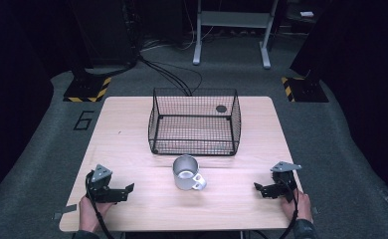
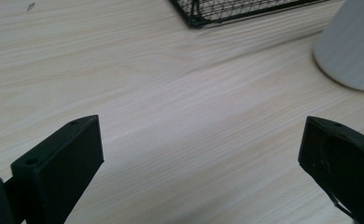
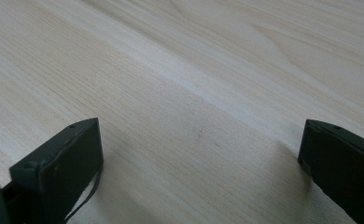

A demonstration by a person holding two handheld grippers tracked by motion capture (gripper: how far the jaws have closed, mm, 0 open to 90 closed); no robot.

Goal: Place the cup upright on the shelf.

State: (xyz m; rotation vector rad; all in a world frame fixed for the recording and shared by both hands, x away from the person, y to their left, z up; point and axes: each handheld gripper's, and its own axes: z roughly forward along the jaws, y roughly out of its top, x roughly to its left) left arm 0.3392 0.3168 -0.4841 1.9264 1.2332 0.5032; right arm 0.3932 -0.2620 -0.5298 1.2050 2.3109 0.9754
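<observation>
Mug (image 1: 186, 173) upright at table (image 1: 132, 129) centre, basket (image 1: 194, 121) just beside it at 12 o'clock. Left gripper (image 1: 129, 190) at mug's 8 o'clock, right gripper (image 1: 258, 188) at 4 o'clock, both wide apart, holding nothing.

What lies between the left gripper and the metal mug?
Bare wooden tabletop separates the left gripper from the silver metal mug, per the high view.

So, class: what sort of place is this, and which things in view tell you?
Probably a lab or test workshop: hazard-striped stand bases on grey carpet, cables across the floor, and one wooden table.
</observation>
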